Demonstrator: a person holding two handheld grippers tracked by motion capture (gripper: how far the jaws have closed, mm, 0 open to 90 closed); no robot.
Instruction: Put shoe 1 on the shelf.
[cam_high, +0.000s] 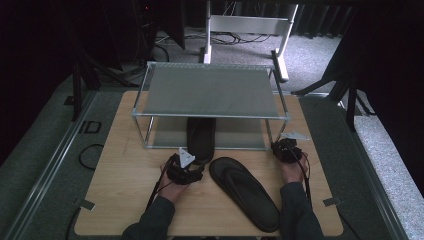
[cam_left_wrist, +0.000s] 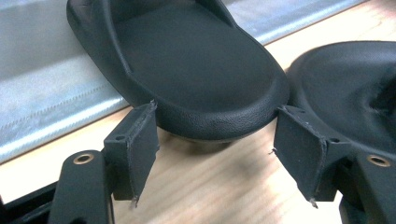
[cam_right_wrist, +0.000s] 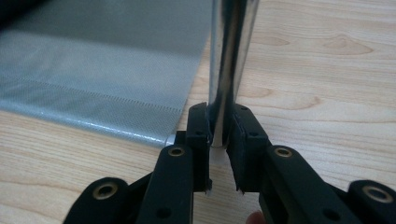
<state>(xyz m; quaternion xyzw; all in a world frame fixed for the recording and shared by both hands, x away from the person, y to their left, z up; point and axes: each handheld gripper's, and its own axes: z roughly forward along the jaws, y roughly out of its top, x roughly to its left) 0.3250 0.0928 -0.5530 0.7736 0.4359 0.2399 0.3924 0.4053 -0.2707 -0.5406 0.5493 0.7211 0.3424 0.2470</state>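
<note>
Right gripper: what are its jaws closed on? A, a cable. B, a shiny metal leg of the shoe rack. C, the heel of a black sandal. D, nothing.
B: the right gripper pinches the rack's metal leg, with wooden table beyond.

Black tongs (cam_high: 186, 169), brass-ringed screw holes, dark sleeves (cam_high: 155, 220), black cables

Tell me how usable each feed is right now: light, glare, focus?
High view: dim and soft, dark surround, the sandals nearly black against the table. Left gripper view: bright, the sandal heel sharp, the tongs' pads slightly soft. Right gripper view: well lit, streaky glare on the chrome rack leg, wood grain crisp.
</note>
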